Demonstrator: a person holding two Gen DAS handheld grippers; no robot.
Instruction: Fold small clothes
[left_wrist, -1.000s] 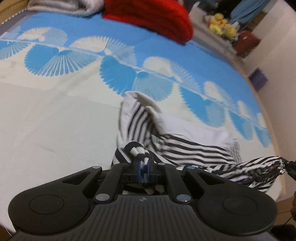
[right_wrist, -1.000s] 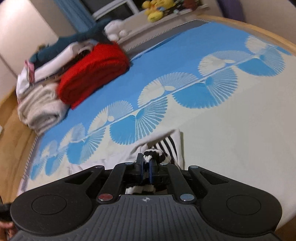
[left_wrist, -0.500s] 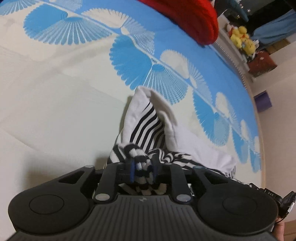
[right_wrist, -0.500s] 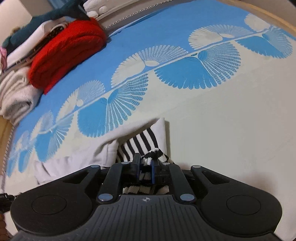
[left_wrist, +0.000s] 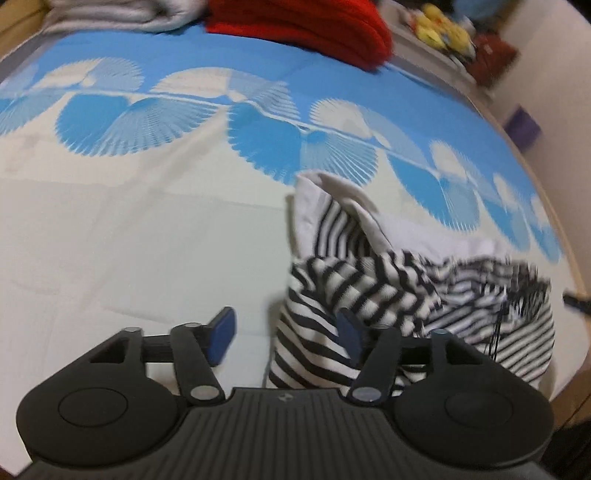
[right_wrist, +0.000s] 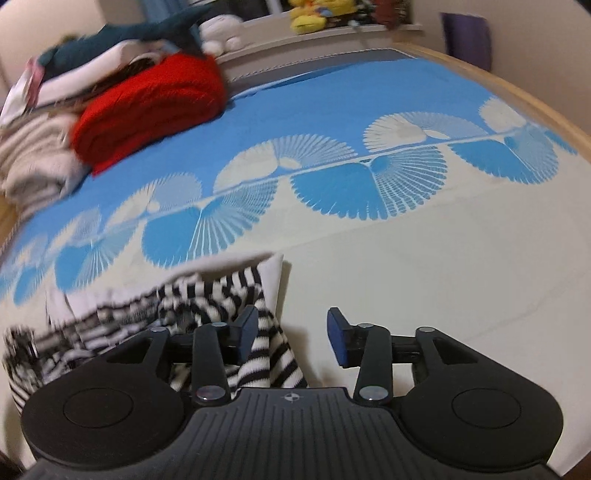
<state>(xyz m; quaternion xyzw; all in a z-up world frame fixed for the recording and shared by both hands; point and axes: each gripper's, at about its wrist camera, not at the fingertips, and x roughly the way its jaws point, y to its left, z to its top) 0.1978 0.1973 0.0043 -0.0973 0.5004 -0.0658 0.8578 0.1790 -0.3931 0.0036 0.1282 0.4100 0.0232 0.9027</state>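
A small black-and-white striped garment (left_wrist: 373, 284) with white parts lies crumpled on the bedspread (left_wrist: 147, 240). In the left wrist view my left gripper (left_wrist: 286, 334) hangs just over its near left corner. The jaws are opening, and a fold of cloth lies loose between them against the right pad (left_wrist: 349, 332). In the right wrist view the same garment (right_wrist: 218, 291) sits at lower left. My right gripper (right_wrist: 291, 336) is over its near right corner with its jaws opening. A striped fold rests by the left pad (right_wrist: 247, 330) and nothing is pinched.
The bedspread (right_wrist: 406, 277) is cream in front and blue with fan shapes behind. A folded red knit (right_wrist: 147, 107) and pale folded blankets (right_wrist: 33, 166) lie at the far end. Plush toys (right_wrist: 317, 14) sit on a shelf beyond. A wooden bed edge (right_wrist: 517, 96) runs along the right.
Both grippers were shut on bunches of the striped cloth; their jaws have since spread wide. The cloth has slipped free and settled on the bed. Both hands have sunk lower.
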